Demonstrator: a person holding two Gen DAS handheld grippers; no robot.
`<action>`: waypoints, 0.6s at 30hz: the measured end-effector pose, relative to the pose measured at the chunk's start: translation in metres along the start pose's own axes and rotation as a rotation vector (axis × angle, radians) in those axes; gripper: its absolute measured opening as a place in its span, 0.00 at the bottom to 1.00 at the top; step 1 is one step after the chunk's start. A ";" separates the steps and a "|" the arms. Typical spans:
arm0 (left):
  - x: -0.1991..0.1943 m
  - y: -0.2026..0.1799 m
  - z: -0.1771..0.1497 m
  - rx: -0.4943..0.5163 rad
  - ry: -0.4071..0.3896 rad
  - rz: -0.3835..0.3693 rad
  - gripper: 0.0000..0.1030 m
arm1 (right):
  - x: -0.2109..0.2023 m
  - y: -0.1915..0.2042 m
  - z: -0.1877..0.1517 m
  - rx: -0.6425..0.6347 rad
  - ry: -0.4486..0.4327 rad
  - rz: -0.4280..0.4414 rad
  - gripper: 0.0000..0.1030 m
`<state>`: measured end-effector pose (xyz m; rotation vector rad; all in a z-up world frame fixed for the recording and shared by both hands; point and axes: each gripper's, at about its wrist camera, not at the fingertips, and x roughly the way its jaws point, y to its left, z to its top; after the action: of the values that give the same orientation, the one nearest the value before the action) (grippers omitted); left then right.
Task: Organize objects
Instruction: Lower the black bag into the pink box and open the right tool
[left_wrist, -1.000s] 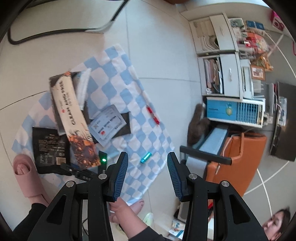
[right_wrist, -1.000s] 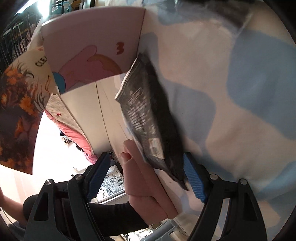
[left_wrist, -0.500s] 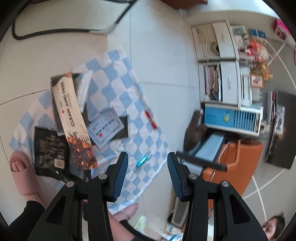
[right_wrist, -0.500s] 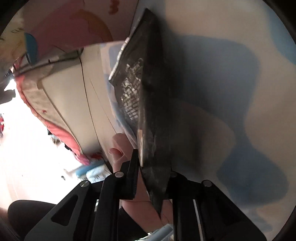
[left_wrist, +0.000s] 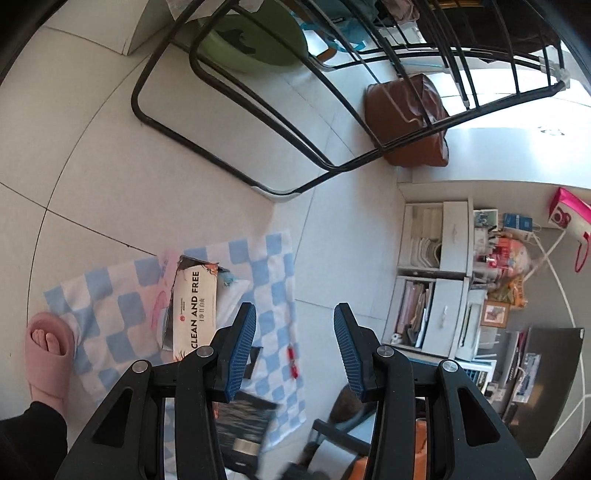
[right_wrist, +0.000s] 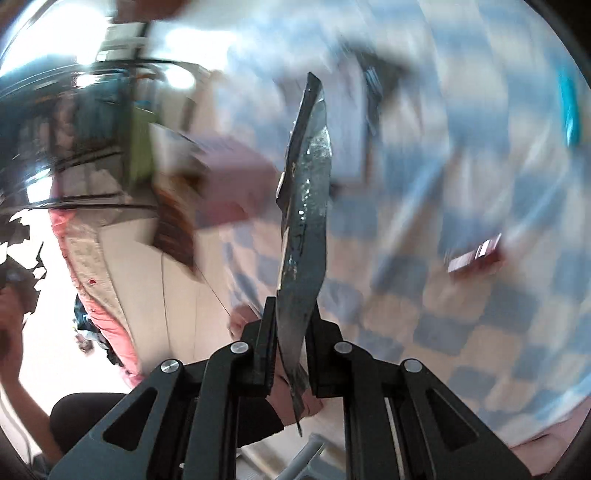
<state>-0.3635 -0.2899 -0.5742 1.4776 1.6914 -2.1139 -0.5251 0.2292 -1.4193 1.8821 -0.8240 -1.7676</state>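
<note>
the right gripper (right_wrist: 290, 332) is clamped on a thin black packet (right_wrist: 304, 206). the packet stands on its edge between the two fingers and sticks up away from them, lifted off the blue and white checked cloth (right_wrist: 461, 314). the right view is very blurry. on the cloth on the right side lies a small red thing (right_wrist: 474, 256), and near the cloth's far right edge there is a small teal thing (right_wrist: 570, 114). i cannot tell what either one is.

the left gripper (left_wrist: 291, 347) has its fingers apart, and nothing is between them. it hangs over the checked cloth (left_wrist: 273, 266), which lies on a pale tiled floor (left_wrist: 92, 166). near the far edge of the cloth lies a long box with the words "clean and free" (left_wrist: 195, 314). it rests on top of a pink and white sheet (left_wrist: 162, 299). a small red pen (left_wrist: 292, 361) lies close to the cloth's right edge. at the near edge of the cloth, a dark packet (left_wrist: 243, 424) shows under the left finger, blurry.

a foot in a pink slipper (left_wrist: 50, 350) stands at the left edge of the cloth. a black metal chair frame (left_wrist: 295, 122) stands on the floor past the far edge. a white shelf (left_wrist: 436, 280) full of papers is off to the right, well away from the cloth.
</note>
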 end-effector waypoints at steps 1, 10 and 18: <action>0.000 0.001 -0.002 0.001 0.005 -0.002 0.40 | -0.014 0.019 0.007 -0.044 -0.020 -0.014 0.14; -0.013 0.008 0.013 0.012 0.026 -0.032 0.41 | 0.011 0.243 0.042 -0.435 -0.025 -0.141 0.14; -0.005 0.035 0.031 -0.126 0.076 -0.063 0.41 | 0.162 0.272 0.056 -0.602 0.122 -0.559 0.14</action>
<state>-0.3607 -0.3305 -0.5975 1.5053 1.8834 -1.9623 -0.6142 -0.0744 -1.3625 1.8524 0.3048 -1.8833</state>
